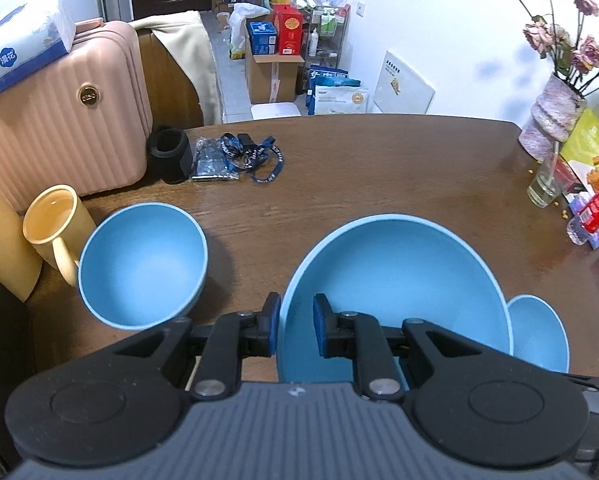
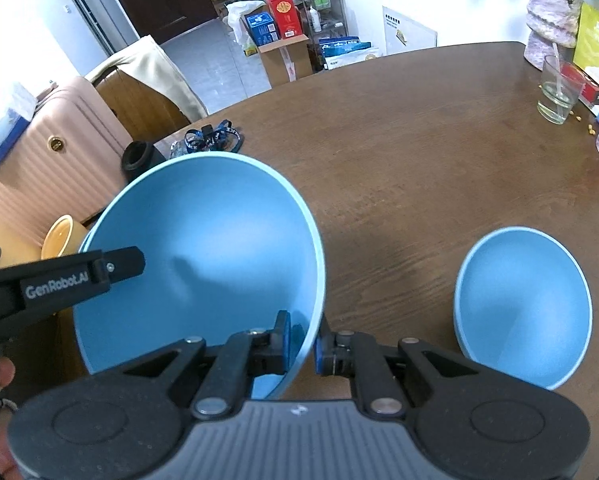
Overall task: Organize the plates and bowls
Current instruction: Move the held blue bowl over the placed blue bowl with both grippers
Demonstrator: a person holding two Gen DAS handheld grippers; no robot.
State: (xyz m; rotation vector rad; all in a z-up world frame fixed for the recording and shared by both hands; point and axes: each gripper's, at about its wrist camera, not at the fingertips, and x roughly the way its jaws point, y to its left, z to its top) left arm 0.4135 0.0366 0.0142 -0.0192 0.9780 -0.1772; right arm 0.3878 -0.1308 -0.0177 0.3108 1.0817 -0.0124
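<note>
Two black tools with blue pads grip one big blue bowl by opposite sides of its rim.

Left tool [image 1: 295, 330] is clamped narrowly on the near-left rim of the big bowl [image 1: 399, 280], one pad inside and one outside; the right tool [image 2: 302, 338] pinches the bowl's right rim the same way. Held between both tools, the bowl sits tilted over the brown wooden desk [image 1: 359, 168]. To its left on the desk stands a middle-sized blue bowl [image 1: 141, 270], just beside a yellow mug [image 1: 55, 226]. To its right rests a small blue bowl [image 2: 523, 304], well apart from the middle-sized one. Farther back lie a black cylinder [image 1: 170, 155] and a blue lanyard [image 1: 255, 156]; a drinking glass [image 2: 559, 94] stands near the desk's right edge. A pink suitcase [image 1: 59, 120] stands at the left.
</note>
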